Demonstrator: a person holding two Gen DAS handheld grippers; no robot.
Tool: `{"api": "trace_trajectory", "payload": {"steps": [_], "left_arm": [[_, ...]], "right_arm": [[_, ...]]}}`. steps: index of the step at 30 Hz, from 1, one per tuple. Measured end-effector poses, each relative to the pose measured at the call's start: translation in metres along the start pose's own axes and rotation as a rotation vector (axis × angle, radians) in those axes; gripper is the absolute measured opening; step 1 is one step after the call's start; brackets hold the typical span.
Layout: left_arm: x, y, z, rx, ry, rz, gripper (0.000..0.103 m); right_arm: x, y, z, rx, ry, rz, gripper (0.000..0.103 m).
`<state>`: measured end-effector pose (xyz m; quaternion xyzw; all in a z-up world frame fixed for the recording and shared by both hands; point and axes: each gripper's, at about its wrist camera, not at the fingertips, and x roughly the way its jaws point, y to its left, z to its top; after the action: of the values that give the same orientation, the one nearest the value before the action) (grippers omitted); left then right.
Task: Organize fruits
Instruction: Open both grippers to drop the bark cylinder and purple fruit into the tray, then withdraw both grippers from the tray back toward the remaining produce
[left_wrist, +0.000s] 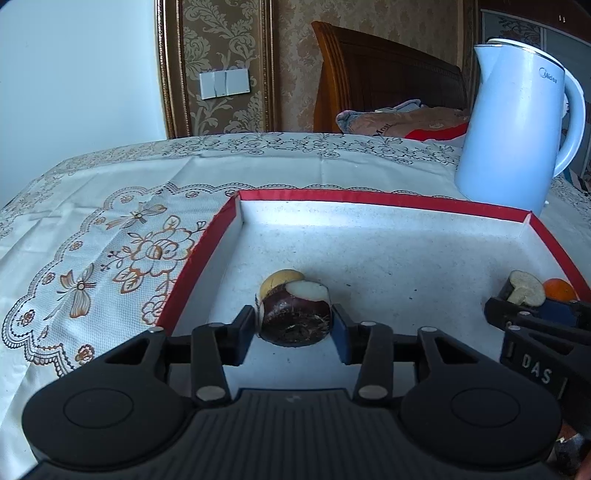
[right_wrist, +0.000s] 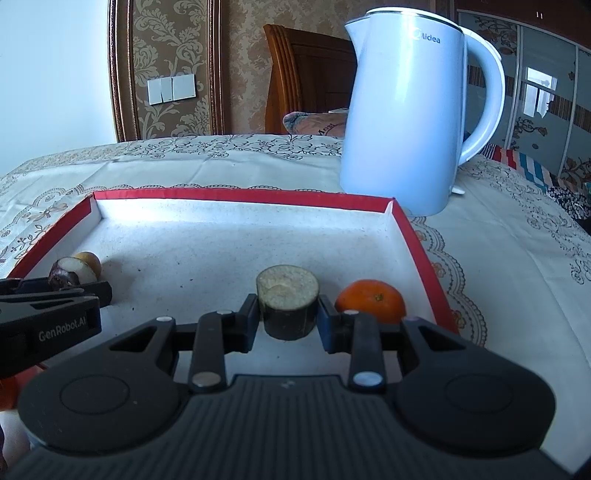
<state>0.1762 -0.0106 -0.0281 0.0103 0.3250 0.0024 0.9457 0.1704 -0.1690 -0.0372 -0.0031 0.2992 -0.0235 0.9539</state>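
A red-rimmed white box lies on the table. My left gripper is shut on a dark purple water chestnut with a white cut patch, low over the box floor; a small tan fruit sits just behind it. My right gripper is shut on a short dark sugarcane piece with a pale cut top, in the box's right part. An orange rests beside its right finger. In the left wrist view the right gripper, cane piece and orange show at the right.
A light blue electric kettle stands on the embroidered tablecloth just behind the box's far right corner. A wooden headboard and bedding lie beyond the table. The left gripper shows at the left of the right wrist view.
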Motion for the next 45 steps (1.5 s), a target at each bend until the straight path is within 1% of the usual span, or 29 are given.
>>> {"api": "trace_trajectory", "payload": {"steps": [1, 3, 4, 5, 7, 9, 11, 13, 16, 21, 24, 25, 26, 32, 34, 37, 39, 45], "left_arm": [[0.0, 0.0, 0.0, -0.004, 0.0, 0.006, 0.051], [0.0, 0.003, 0.0, -0.017, 0.0, 0.009, 0.055], [0.0, 0.003, 0.0, -0.019, 0.001, 0.006, 0.055], [0.0, 0.004, 0.0, -0.018, 0.001, 0.005, 0.056], [0.0, 0.003, -0.001, -0.013, 0.001, 0.008, 0.06], [-0.001, 0.003, -0.002, -0.011, 0.001, 0.01, 0.062], [-0.002, 0.003, -0.002, -0.014, 0.003, 0.007, 0.065], [-0.002, 0.003, -0.003, -0.015, 0.006, 0.002, 0.072], [-0.004, 0.002, -0.005, -0.004, 0.001, 0.007, 0.072], [-0.006, 0.002, -0.007, -0.004, 0.002, -0.001, 0.075], [-0.011, 0.003, -0.009, 0.002, -0.001, -0.011, 0.075], [-0.014, 0.003, -0.011, 0.007, -0.007, -0.018, 0.075], [-0.017, 0.003, -0.013, 0.013, -0.014, -0.024, 0.075], [-0.033, 0.004, -0.022, 0.028, -0.037, -0.038, 0.075], [-0.041, 0.005, -0.026, 0.031, -0.061, -0.027, 0.075], [-0.053, 0.006, -0.031, 0.037, -0.097, -0.009, 0.075], [-0.06, 0.008, -0.035, 0.038, -0.117, -0.002, 0.075], [-0.081, 0.017, -0.045, 0.023, -0.157, -0.007, 0.077]], "right_arm": [[0.0, 0.0, 0.0, 0.003, 0.0, 0.001, 0.031], [-0.001, -0.001, 0.0, 0.01, -0.001, 0.004, 0.031], [-0.001, -0.001, 0.0, 0.011, -0.003, 0.004, 0.033], [-0.002, -0.001, -0.001, 0.01, -0.007, 0.004, 0.038], [-0.004, 0.0, -0.001, 0.008, -0.015, 0.008, 0.042], [-0.007, 0.002, -0.002, -0.001, -0.03, 0.002, 0.044], [-0.012, 0.003, -0.003, -0.007, -0.047, 0.001, 0.05], [-0.015, 0.002, -0.004, -0.003, -0.056, 0.01, 0.053], [-0.016, 0.002, -0.004, 0.0, -0.057, 0.009, 0.054], [-0.021, 0.0, -0.006, 0.009, -0.072, 0.007, 0.064], [-0.028, 0.001, -0.008, -0.003, -0.107, -0.021, 0.074], [-0.03, 0.0, -0.009, -0.002, -0.117, -0.025, 0.079], [-0.033, 0.0, -0.01, 0.0, -0.124, -0.024, 0.081], [-0.05, -0.013, -0.021, 0.044, -0.151, -0.005, 0.082], [-0.056, -0.016, -0.025, 0.047, -0.156, -0.006, 0.083], [-0.066, -0.022, -0.029, 0.075, -0.189, -0.009, 0.087], [-0.071, -0.027, -0.031, 0.092, -0.202, -0.014, 0.087], [-0.077, -0.029, -0.038, 0.093, -0.195, -0.03, 0.087]]}}
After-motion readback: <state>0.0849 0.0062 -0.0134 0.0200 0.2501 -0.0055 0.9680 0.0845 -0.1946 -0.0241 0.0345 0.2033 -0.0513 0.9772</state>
